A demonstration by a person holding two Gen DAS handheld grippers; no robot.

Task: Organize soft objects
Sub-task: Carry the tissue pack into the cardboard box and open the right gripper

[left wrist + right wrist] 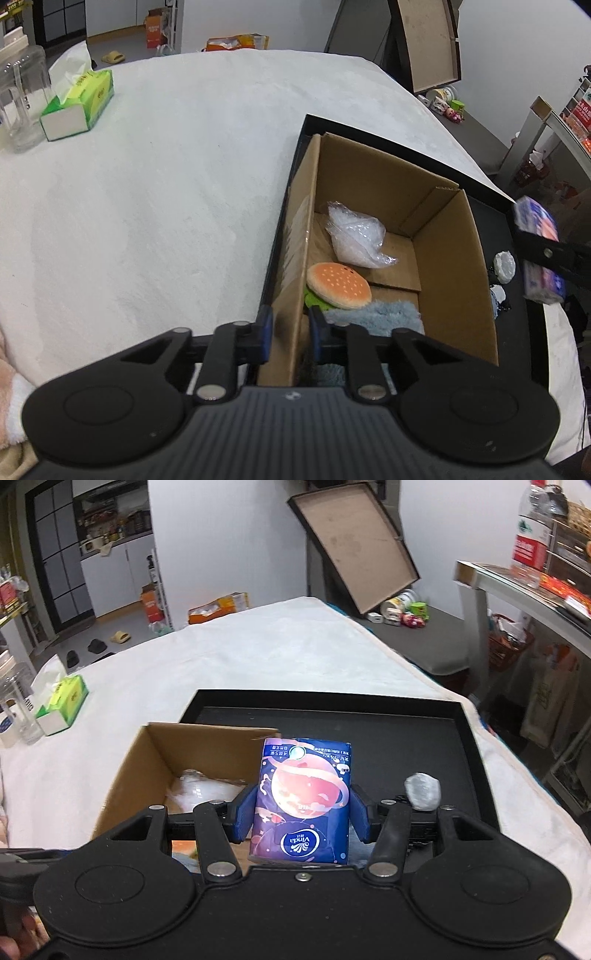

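Observation:
An open cardboard box (369,177) stands in a black tray (325,696) on the white table cover. Inside lie a burger plush (338,284), a clear plastic bag (356,236) and a fluffy blue cloth (376,314). My left gripper (290,325) is shut on the box's near left wall, one pad outside and one inside. My right gripper (301,808) is shut on a purple tissue pack (301,797), held above the tray just right of the box (147,760). The same pack (539,251) shows at the right edge of the left wrist view.
A green tissue box (77,103) and a clear glass jar (22,96) stand at the far left of the table. A crumpled silvery lump (423,790) lies in the tray right of the box. Pink and white fabric (11,398) lies at the near left edge.

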